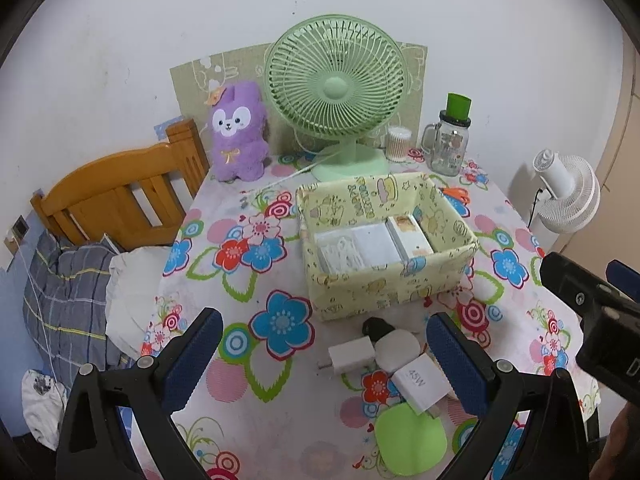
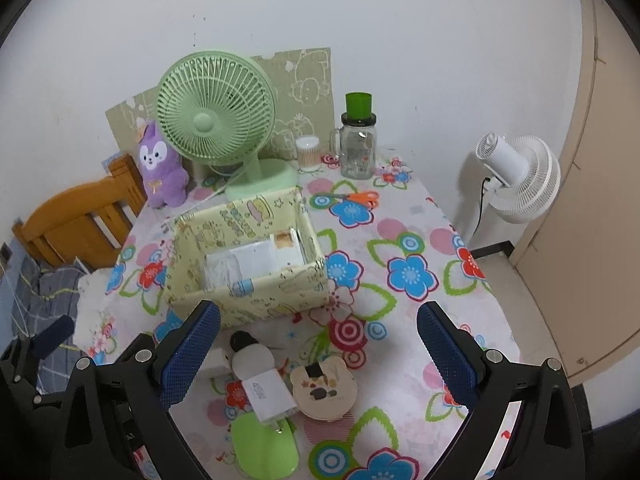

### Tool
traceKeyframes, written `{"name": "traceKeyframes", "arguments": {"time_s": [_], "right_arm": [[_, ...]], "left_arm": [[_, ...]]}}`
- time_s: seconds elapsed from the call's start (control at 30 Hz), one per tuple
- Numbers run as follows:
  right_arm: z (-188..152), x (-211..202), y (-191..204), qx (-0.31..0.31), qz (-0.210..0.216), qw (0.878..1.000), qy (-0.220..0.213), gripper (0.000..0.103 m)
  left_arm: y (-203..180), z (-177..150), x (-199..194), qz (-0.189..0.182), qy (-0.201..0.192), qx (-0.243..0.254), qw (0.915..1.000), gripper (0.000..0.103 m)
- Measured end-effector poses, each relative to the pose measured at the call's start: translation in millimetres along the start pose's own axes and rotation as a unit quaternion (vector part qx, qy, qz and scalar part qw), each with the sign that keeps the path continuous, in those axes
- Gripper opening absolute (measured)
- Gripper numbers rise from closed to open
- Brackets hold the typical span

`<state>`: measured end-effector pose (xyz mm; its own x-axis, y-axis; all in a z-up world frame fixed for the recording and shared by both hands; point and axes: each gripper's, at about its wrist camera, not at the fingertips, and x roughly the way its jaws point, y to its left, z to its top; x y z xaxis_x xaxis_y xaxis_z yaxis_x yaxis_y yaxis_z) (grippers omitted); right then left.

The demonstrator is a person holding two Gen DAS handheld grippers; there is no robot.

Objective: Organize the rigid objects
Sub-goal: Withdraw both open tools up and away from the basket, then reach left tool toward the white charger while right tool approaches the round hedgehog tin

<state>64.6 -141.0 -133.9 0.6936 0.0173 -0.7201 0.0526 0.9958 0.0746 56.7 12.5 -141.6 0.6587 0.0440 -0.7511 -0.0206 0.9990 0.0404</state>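
Both tools wide open and empty: left gripper point(image 1: 324, 360) spread above the small heap of loose items, right gripper point(image 2: 318, 354) spread the same way, nothing between the pads of either. Just ahead of and below the left gripper's tips, crowded together and touching: a small white plug point(image 1: 352, 356), a rounded white charger with a black end point(image 1: 394, 346), a white block marked 45W point(image 1: 418, 388), and, nearest the tool, a flat green pad point(image 1: 410, 442). Between the right gripper's fingers, toward the middle, a round bear-faced case point(image 2: 323, 396) touching the 45W block. Farther ahead of both tools, the yellow patterned box point(image 1: 384, 284), already holding flat white packets along its floor. Likely trouble, as a judgement: closing on one charger while its neighbours touch, dragging or flipping the rest across the flowered tablecloth point(image 1: 248, 400); smooth rounded shells squirting out from a slanted pinch; prongs snagging the cloth and bunching it. Also the right gripper's body sitting close at the left gripper's right, so a shared reach into the same heap risks a knock between tools. On the carry, clipping the box's soft near wall and folding it inward.
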Motion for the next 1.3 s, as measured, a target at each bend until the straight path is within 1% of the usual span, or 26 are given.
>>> {"name": "traceKeyframes", "arguments": {"time_s": [0.07, 0.1, 0.2, 0.33, 0.6, 1.0, 1.3], "right_arm": [[-5, 1, 1, -0.004, -0.006, 1.0, -0.001, 0.1], [-7, 2, 1, -0.005, -0.006, 1.0, -0.002, 0.1], [-14, 5, 1, -0.007, 0.001, 1.0, 0.001, 0.1], [-22, 9, 2, -0.012, 0.006, 1.0, 0.004, 0.1], [-39, 19, 2, -0.024, 0.008, 1.0, 0.011, 0.1], [-61, 40, 2, -0.035, 0.013, 0.999, 0.025, 0.1], [-75, 59, -2, -0.046, 0.011, 0.998, 0.038, 0.1]], "left_arm": [[-1, -4, 0, 0.008, -0.003, -0.001, 1.0, 0.103], [-2, -6, 0, 0.017, -0.007, 0.003, 0.9998, 0.103], [-8, -12, 1, 0.023, -0.014, 0.023, 0.9994, 0.103], [-13, -22, 8, 0.012, -0.002, 0.039, 0.9992, 0.103], [-13, -40, 25, 0.007, 0.017, 0.029, 0.9994, 0.103], [-3, -64, 49, -0.027, 0.045, 0.005, 0.9986, 0.103], [-7, -74, 71, -0.03, 0.062, 0.017, 0.9975, 0.103]]}}
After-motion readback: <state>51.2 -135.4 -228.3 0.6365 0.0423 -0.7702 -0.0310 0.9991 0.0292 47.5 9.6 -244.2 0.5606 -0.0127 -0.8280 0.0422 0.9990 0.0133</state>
